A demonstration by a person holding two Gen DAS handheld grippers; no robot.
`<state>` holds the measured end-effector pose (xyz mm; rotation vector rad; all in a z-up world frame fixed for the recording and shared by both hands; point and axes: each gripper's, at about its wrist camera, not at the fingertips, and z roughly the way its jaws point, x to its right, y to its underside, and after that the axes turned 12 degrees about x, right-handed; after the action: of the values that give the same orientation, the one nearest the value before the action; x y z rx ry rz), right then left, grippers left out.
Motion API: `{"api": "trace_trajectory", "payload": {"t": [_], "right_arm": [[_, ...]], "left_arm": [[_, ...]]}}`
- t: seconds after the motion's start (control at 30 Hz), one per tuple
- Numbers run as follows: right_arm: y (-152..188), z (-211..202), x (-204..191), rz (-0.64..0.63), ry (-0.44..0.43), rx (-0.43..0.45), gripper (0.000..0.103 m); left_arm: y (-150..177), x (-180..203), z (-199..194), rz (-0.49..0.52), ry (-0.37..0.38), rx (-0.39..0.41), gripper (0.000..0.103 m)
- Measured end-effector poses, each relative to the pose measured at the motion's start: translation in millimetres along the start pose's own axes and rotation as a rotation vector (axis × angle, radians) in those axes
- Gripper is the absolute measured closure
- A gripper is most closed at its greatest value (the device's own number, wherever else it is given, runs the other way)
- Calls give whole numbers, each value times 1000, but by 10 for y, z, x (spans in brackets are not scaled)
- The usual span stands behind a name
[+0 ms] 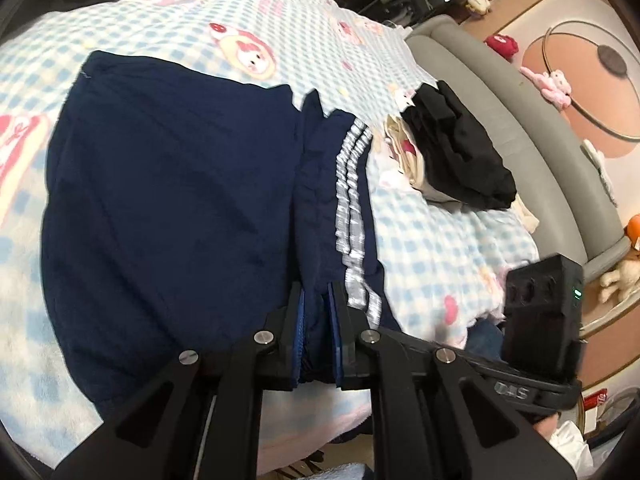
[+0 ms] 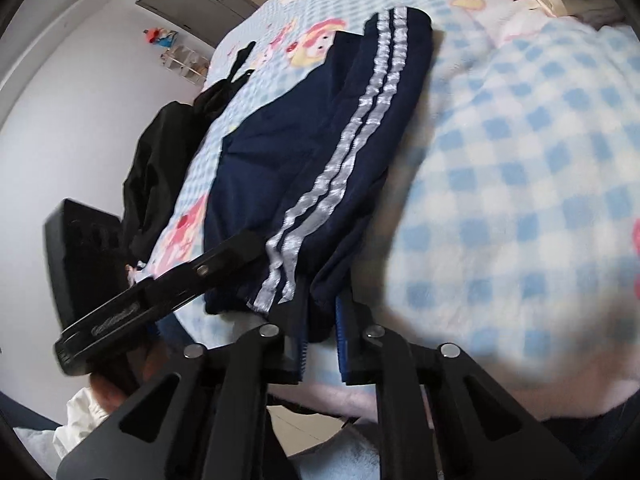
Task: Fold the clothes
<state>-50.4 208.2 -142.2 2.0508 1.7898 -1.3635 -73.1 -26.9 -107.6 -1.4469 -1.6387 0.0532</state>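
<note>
Navy blue fabric garment with white side stripes [image 1: 168, 200] spread on blue-checked fleece blanket [image 1: 432, 240], near edge. Left gripper [image 1: 318, 320] and right gripper [image 2: 322, 316] both clamped on hem (views blurry, grip depth probably shallow). Lift evenly, keep edge taut.

Soft even indoor light, heavy fisheye bending, dark vignette corners, motion blur, no glare

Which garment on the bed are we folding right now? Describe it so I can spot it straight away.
Start at the blue-and-white checked blanket covering the bed. Near its closest edge lies the navy garment, gripped by both the left gripper and the right gripper. Unlike the black folded pile beside it, it has two white side stripes.
</note>
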Motion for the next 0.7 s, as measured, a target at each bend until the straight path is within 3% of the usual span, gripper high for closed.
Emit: {"api": "trace_trajectory", "payload": {"t": [0.1, 0.27, 0.37, 0.43, 0.53, 0.6, 0.7], "right_arm": [[40, -24, -49, -14, -9, -12, 95], [138, 66, 49, -14, 66, -90, 91], [56, -67, 149, 37, 50, -63, 82], [-33, -178, 182, 44, 49, -28, 71], [-202, -265, 206, 38, 74, 27, 69], [-342, -247, 237, 41, 94, 42, 69], [-577, -127, 248, 35, 123, 53, 69]], "left_arm": [[33, -25, 7, 5, -12, -3, 92], [83, -80, -3, 10, -23, -39, 92], [106, -104, -61, 23, -23, -69, 92], [77, -112, -88, 24, -21, -74, 92], [-79, -10, -14, 53, -19, -65, 82], [-197, 74, 51, 78, -18, -59, 59], [-391, 220, 255, 119, -47, -71, 59]]}}
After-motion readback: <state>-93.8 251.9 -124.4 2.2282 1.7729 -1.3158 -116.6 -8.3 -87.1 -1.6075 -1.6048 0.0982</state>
